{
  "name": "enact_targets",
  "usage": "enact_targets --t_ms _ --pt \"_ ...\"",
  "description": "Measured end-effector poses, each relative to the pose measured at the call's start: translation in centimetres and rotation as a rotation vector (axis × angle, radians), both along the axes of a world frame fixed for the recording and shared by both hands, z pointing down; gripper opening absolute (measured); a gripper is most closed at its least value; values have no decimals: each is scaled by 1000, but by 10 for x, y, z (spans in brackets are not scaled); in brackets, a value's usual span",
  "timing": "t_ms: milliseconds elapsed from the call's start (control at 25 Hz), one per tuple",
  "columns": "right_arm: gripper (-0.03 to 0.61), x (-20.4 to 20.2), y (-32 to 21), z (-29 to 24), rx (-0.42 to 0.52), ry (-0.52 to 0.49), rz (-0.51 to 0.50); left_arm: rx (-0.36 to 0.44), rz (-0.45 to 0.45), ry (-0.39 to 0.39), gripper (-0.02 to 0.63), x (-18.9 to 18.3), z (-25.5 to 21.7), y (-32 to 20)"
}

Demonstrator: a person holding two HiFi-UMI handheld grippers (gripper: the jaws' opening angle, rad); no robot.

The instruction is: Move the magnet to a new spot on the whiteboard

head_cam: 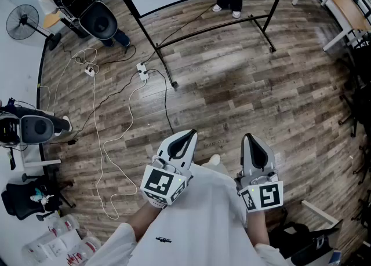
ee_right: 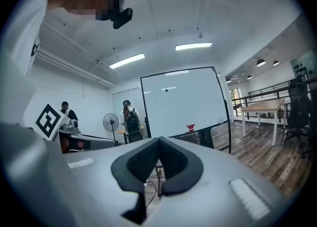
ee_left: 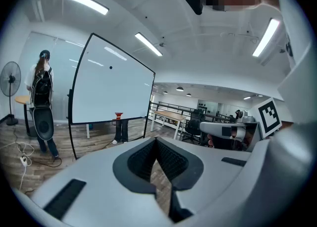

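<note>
1. Task not begun. We find the magnet, a small dark dot, high on the smooth white whiteboard, well apart from us across the wood-plank floor.
2. Left gripper and right gripper: ribbed black pads closed together, nothing held.
3. Outstanding, in our judgement: approach, grasp, reposition.

Open-plan office or lab space, wood-plank floor, freestanding whiteboard, ceiling strip lights, long desk with office chairs, pedestal fan, cables and power strip on the floor.
</note>
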State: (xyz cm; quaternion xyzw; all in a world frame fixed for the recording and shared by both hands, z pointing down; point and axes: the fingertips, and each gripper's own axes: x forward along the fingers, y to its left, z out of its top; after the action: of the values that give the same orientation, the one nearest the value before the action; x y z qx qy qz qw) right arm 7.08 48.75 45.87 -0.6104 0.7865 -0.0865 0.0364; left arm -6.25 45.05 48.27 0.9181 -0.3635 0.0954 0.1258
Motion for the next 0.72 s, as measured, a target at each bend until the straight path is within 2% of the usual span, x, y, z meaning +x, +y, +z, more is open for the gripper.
enact_targets --t_ms 280,520,720 --pt "6 -25 -24 -11 21 35 -51 39 -17 -7 6 -11 -8 -19" --pt "5 -40 -43 -15 43 -37 -62 27 -8 20 6 -23 -8 -36" --pt "5 -74 -81 -9 27 -5 -93 16 -14 51 6 -52 -9 -65"
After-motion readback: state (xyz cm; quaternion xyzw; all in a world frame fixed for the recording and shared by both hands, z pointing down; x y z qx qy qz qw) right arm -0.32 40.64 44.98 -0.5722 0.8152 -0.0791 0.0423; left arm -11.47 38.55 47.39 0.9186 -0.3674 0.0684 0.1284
